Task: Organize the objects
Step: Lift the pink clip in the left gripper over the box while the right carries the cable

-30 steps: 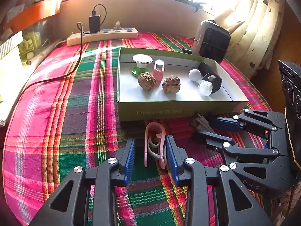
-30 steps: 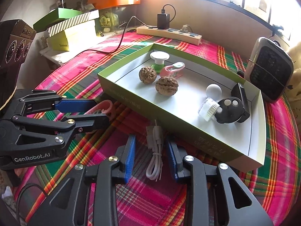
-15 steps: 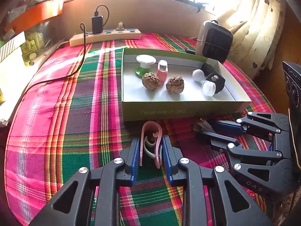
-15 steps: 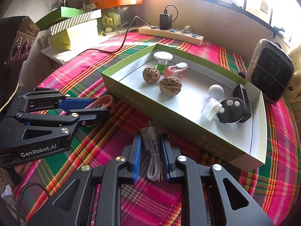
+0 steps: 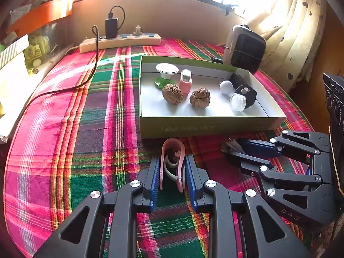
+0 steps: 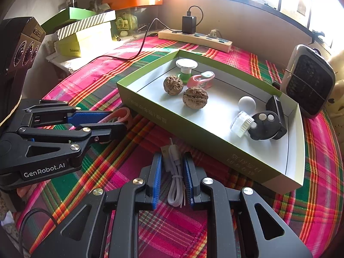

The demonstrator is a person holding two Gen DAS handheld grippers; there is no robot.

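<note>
1. Clamping a pink clip (image 5: 173,163), the left gripper (image 5: 172,167) has both blue pads pressed against the clip's sides; the clip lies on the plaid tablecloth (image 5: 86,150) just in front of the near wall of the green box (image 5: 206,126).
2. Beside it, the right gripper (image 6: 173,169) is closed on a coiled white USB cable (image 6: 175,180); the cable's plugs stick out beyond the fingertips toward the box's long near wall.
3. Both grippers rest low over the cloth, side by side, each visible in the other's camera: the right one at the right edge of the left wrist view, the left one at the left edge of the right wrist view.
4. Inside the box, two walnuts (image 5: 173,93) sit near the middle, with a green-based white-topped stand (image 5: 166,73) and a small pink bottle (image 5: 185,81) behind them toward the far left corner.
5. At the box's right end lie a white ball (image 5: 225,87), a clear ribbed cap (image 5: 237,102) and a black round device (image 5: 247,94), close together.
6. Beyond the box, a power strip (image 5: 120,42) with a black charger (image 5: 111,27) runs along the cloth's far edge, and a small heater (image 5: 244,48) stands near the far right corner.
</note>
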